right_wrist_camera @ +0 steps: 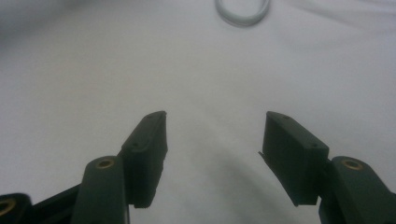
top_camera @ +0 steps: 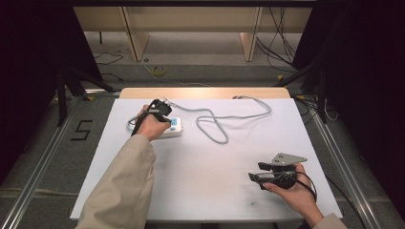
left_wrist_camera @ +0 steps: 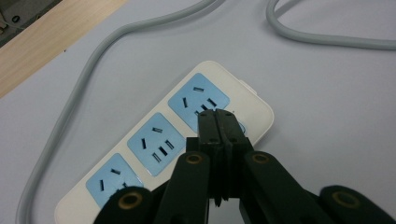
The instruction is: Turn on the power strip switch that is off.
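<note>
Lying crosswise on the table (top_camera: 200,191), the power strip (left_wrist_camera: 154,154) under the closed left gripper (left_wrist_camera: 217,122).

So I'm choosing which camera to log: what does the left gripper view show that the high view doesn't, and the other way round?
Left gripper view alone: the power strip's blue socket faces with their slots, and the left claw shut, its tips over the end socket. High view alone: the right claw open near the table's front right, both forearms, the floor beyond. Both: the strip, its grey cable, the white tabletop.
</note>
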### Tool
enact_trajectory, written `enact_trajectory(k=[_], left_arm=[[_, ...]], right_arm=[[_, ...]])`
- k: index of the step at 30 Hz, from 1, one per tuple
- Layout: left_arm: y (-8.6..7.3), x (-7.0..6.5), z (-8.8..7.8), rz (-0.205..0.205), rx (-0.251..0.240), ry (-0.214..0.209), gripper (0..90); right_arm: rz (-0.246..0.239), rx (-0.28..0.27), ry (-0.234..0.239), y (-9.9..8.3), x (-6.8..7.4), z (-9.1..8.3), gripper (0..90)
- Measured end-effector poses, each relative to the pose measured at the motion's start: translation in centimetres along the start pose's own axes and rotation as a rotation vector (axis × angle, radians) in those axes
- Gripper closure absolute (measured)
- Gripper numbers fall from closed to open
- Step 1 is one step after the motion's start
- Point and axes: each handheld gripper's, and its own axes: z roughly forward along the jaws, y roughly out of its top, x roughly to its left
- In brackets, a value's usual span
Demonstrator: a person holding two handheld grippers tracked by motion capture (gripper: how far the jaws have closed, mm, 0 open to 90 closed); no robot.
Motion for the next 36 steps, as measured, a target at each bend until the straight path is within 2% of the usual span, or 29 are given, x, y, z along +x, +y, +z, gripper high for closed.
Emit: enact_trajectory(k=[11,25,34,36], left_arm=[[0.2,0.2,0.5,-0.004,0.013,0.005,89.8],[1.2,-0.1,0.6,0.015,0.011,0.005,89.8],[1.4,-0.3,1.2,0.028,0.023,0.001,89.8],[1.4,-0.4,1.4,0.020,0.024,-0.002,89.8]], right_arm=[[0.000,-0.002,0.001,0.0,0.0,0.0,40.8],[0.000,-0.002,0.001,0.0,0.0,0.0,40.8],[-0.001,-0.002,0.002,0.0,0.0,0.0,40.8],[-0.001,-0.001,0.002,0.0,0.0,0.0,40.8]])
